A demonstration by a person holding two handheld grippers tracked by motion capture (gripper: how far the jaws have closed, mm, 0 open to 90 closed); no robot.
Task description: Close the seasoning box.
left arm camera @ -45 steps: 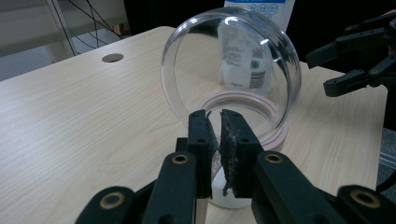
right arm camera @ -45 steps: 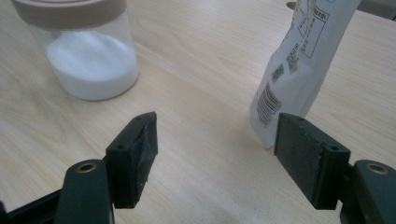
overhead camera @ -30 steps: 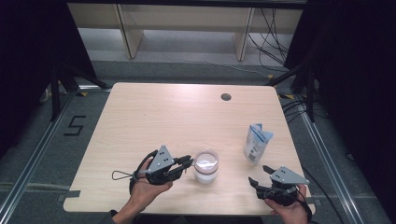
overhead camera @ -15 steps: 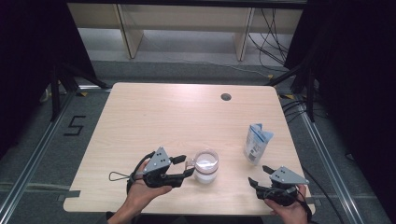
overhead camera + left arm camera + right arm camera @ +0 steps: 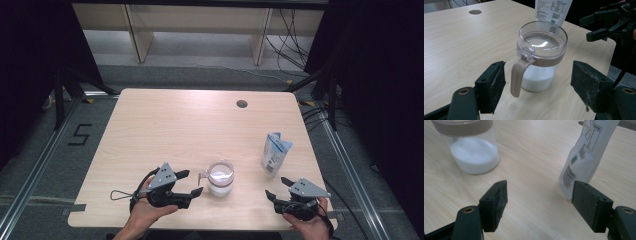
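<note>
1. At the near left of a light wooden table (image 5: 165, 125), a hand holds the left gripper (image 5: 191, 183), lying level and pointing right. Its jaws have just been opening and now stand wide apart, with nothing pressed between them.
2. Just right of those jaws stands a clear glass jar (image 5: 220, 178), upright near the table's front edge, with a brownish collar, a clear lid and white powder in its lower part. Its handle (image 5: 517, 76) points toward the left gripper, in front of the gap between the jaws and touching neither.
3. Farther right and slightly farther back, a white and blue pouch (image 5: 274, 153) stands upright, apart from the jar.
4. At the near right corner, the right gripper (image 5: 279, 187) rests in the other hand, jaws open and empty, aimed between jar and pouch.
5. A small round hole (image 5: 242, 104) sits near the table's far edge.
</note>
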